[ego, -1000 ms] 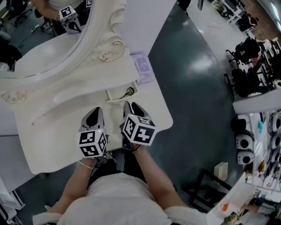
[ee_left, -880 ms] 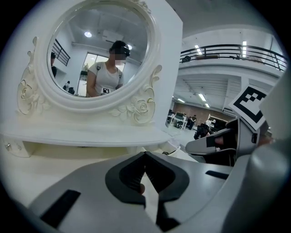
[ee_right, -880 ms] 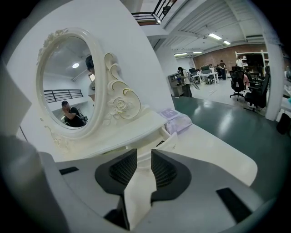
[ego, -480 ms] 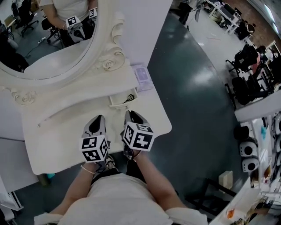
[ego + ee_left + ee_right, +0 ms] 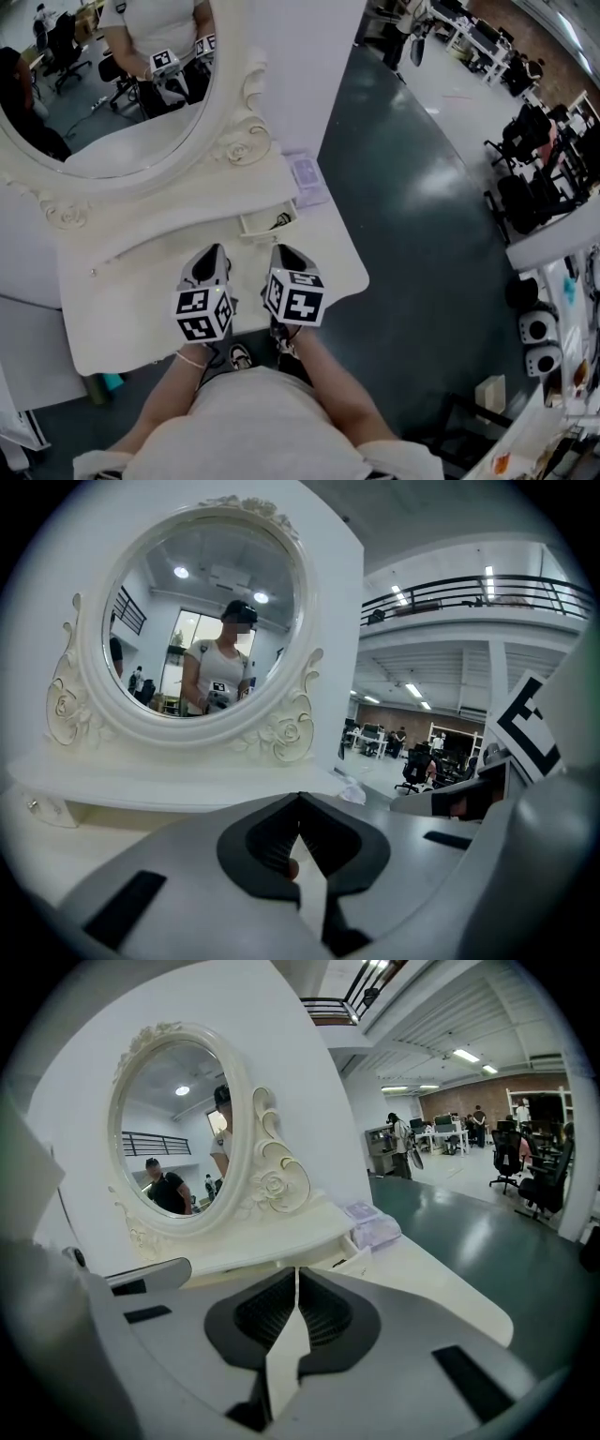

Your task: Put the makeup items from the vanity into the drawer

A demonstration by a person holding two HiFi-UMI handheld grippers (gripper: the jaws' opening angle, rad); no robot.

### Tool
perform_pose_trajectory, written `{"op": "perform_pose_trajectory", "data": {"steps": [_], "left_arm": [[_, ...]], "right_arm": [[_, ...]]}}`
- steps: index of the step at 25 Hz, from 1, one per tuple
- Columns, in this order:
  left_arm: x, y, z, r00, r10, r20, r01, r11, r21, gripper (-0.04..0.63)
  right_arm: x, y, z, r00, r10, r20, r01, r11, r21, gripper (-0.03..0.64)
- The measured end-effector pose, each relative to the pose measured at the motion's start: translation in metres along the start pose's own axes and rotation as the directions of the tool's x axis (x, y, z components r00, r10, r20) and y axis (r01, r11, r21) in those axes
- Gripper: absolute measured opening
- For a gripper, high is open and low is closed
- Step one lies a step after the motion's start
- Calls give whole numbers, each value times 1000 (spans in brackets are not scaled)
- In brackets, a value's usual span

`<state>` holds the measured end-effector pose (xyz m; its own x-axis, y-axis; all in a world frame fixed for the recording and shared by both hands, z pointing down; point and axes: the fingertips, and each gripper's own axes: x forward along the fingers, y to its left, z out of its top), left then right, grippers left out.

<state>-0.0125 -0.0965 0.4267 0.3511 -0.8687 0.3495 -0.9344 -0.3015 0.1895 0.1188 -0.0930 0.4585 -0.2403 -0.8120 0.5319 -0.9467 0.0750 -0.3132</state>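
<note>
1. Above the counter point(image 5: 122, 309), near its front edge, the left hand-held gripper point(image 5: 208, 255) and the right hand-held gripper point(image 5: 287, 253) are held side by side, clear of the surface as far as can be judged.
2. The left hand-held gripper's jaw tips are seen meeting in its own view, and nothing can be made out gripped between them.
3. The right hand-held gripper's jaws have just been closing and are pressed together, with nothing between them.
4. The small drawer point(image 5: 251, 228) is found open under the shelf point(image 5: 169, 211), just ahead of the right hand-held gripper. A dark item point(image 5: 279, 221) is seen lying inside; its kind cannot be told at this size.
5. The counter is seen bare of makeup, so most of the task is judged done.
6. A lilac packet point(image 5: 307, 178) lies on the shelf's right end, just behind the drawer. If it counts as makeup, it is judged the last thing to be moved. The drawer is not yet shut.
7. The oval mirror point(image 5: 103, 84) stands right behind the shelf. Its carved scrollwork is close to the packet and could be knocked on a reach from above.
8. Nothing is seen between the grippers and the drawer. The packet lies near the shelf's edge above the dark floor point(image 5: 422, 187), so a careless push could send it off.
</note>
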Motion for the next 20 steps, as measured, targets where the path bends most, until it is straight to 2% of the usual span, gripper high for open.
{"op": "perform_pose_trajectory", "data": {"steps": [20], "left_arm": [[8, -5, 2, 1000, -8, 4, 8, 1000, -8, 3]], "right_arm": [[-4, -11, 1, 1000, -9, -4, 9, 999, -32, 25]]}}
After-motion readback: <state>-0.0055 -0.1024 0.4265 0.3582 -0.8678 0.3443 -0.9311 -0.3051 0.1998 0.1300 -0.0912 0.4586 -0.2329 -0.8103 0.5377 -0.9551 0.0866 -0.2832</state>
